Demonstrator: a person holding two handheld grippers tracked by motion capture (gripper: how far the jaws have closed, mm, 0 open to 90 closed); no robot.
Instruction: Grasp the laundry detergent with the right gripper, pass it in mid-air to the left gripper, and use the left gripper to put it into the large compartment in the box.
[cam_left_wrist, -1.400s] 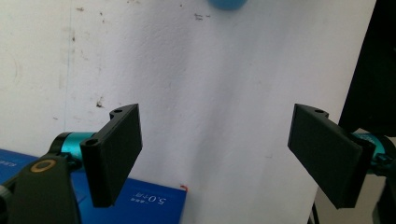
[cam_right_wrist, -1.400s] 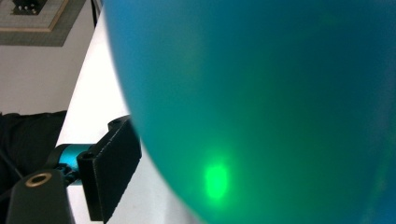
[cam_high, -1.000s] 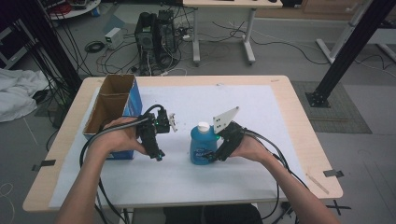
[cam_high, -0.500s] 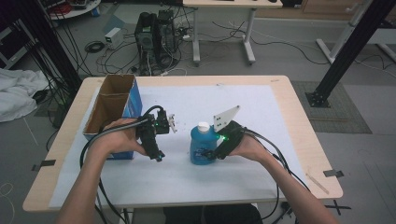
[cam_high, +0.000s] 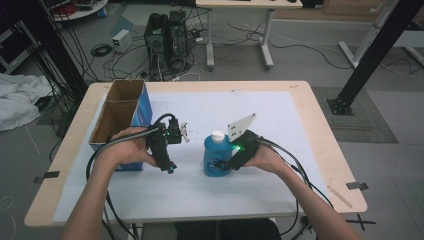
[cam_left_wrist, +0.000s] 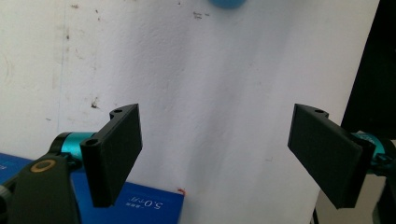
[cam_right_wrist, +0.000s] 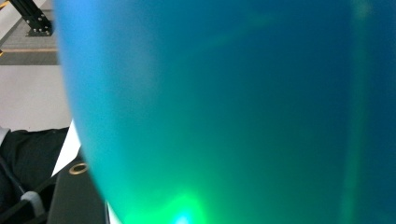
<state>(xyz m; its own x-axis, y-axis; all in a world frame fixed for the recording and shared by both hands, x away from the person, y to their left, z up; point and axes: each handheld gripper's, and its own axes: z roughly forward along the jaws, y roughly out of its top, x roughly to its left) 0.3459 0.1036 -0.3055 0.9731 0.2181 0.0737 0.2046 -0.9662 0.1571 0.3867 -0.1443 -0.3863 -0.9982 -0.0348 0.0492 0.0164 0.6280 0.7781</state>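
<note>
A blue bottle (cam_high: 216, 156) with a white cap stands upright on the white mat near the table's middle. My right gripper (cam_high: 223, 163) comes at it from the right and is shut on its lower body. In the right gripper view the bottle's blue wall (cam_right_wrist: 224, 107) sits right against the camera, with one black jaw just showing at the lower left. My left gripper (cam_high: 168, 161) hovers to the left of the bottle, beside the box. Its jaws stand wide apart with nothing between them (cam_left_wrist: 217, 112), over bare mat. The bottle's edge (cam_left_wrist: 227, 3) shows at the top of that view.
An open cardboard box with blue sides (cam_high: 120, 117) stands at the table's left, just behind my left hand; its blue side (cam_left_wrist: 140, 205) shows low in the left gripper view. The white mat (cam_high: 280, 120) covers most of the wooden table. Cables trail off the front edge.
The left gripper has shifted slightly toward the person. The bottle and the right gripper have barely moved.
</note>
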